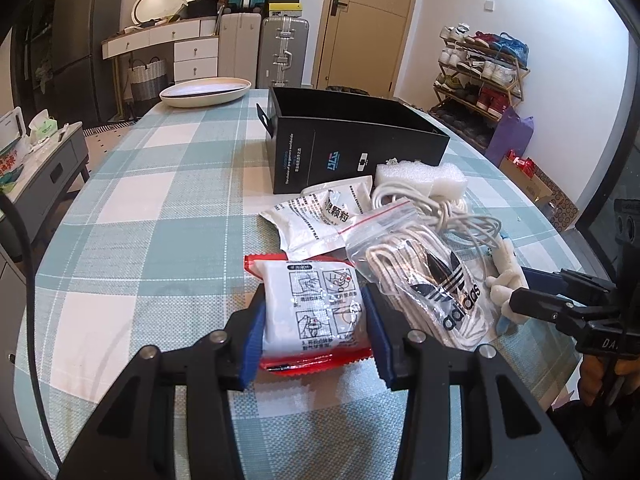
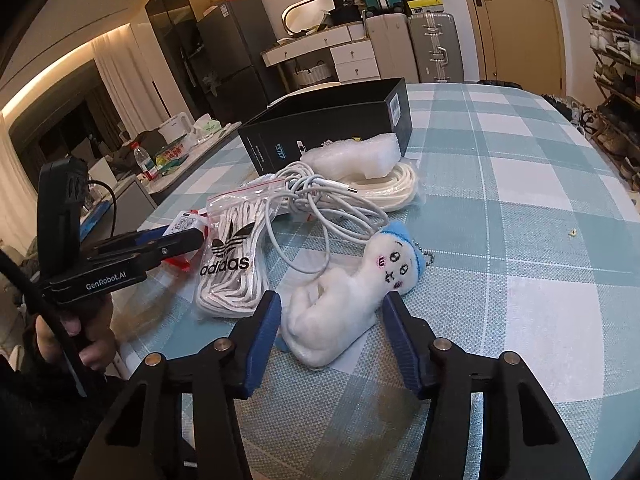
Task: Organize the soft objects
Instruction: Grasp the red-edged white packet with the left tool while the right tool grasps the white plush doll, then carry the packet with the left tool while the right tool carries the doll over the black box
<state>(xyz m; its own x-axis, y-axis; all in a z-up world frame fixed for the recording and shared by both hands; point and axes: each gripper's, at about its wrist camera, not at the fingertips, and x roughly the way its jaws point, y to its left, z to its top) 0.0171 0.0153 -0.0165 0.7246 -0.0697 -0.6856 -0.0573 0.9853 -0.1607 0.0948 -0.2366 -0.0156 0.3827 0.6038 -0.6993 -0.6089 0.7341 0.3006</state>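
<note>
Checked tablecloth (image 1: 160, 208), box (image 1: 360, 136) interior hidden

Both views bright and sharp, soft even indoor light. Heavy fisheye bending, black vignette corners. Warm ceiling strip (image 2: 60, 68) glows in right view.

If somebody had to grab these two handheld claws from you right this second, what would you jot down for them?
Left gripper: shut on the red-edged white packet.
Right gripper: straddling the white plush toy, one pad touching, the other apart.
Black box stands open behind the pile; nothing visible in it.
On the checked tablecloth: adidas lace bag, white cable, foam block, white sachets.
Probably left: everything into the box.
</note>
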